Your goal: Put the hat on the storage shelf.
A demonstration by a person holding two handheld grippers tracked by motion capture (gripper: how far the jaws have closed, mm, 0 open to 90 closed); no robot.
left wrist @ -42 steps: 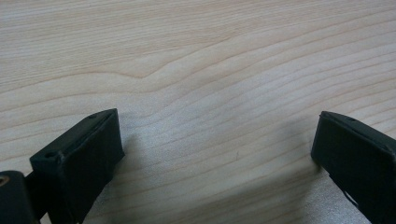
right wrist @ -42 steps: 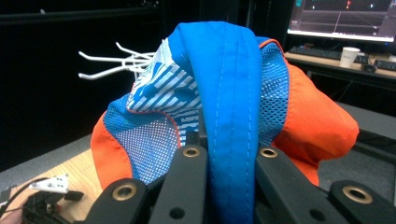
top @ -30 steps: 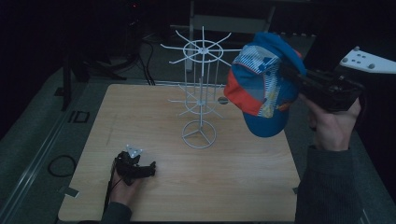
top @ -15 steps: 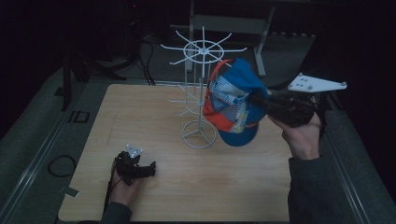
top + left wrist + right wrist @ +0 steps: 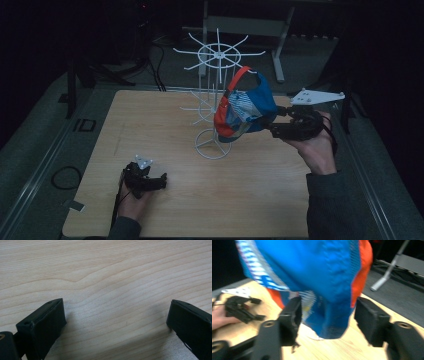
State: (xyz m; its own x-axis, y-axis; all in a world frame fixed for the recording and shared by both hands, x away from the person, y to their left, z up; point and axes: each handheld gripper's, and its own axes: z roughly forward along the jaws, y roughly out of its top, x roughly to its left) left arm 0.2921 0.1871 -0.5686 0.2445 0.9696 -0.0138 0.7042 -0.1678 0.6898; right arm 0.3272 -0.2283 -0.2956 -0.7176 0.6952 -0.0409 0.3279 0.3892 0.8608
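Right gripper (image 5: 270, 129), held level off the table's right edge, pointing left at the cap (image 5: 245, 107). Jaws spread wide, just opened, with the cap's blue cloth hanging between them but the pads not pressing on it; a clear gap on the right-hand side in the right gripper view, cloth (image 5: 324, 287) close against the other pad. Grey plate (image 5: 317, 96) on top of the gripper, hand (image 5: 315, 150) underneath.

Cap in blue, orange and striped white, hung on the rack (image 5: 215, 100), against its right side, roughly halfway up. Lower edge of the cap just above the rack's round base (image 5: 214, 145). Crown opening turned toward the rack; what lies inside cannot be told.

Rack of white wire, standing upright near the middle of the table (image 5: 165, 210), a little toward the far edge. Spoked wheel (image 5: 218, 50) on top, bare; shorter prongs lower down on the left.

Left gripper (image 5: 145, 181) resting on the table near the near-left corner, held by the left hand (image 5: 131, 200). Jaws spread wide in the left gripper view, bare wood (image 5: 115, 297) between them. Same gripper seen farther off in the right gripper view (image 5: 240, 308), lying on the table.
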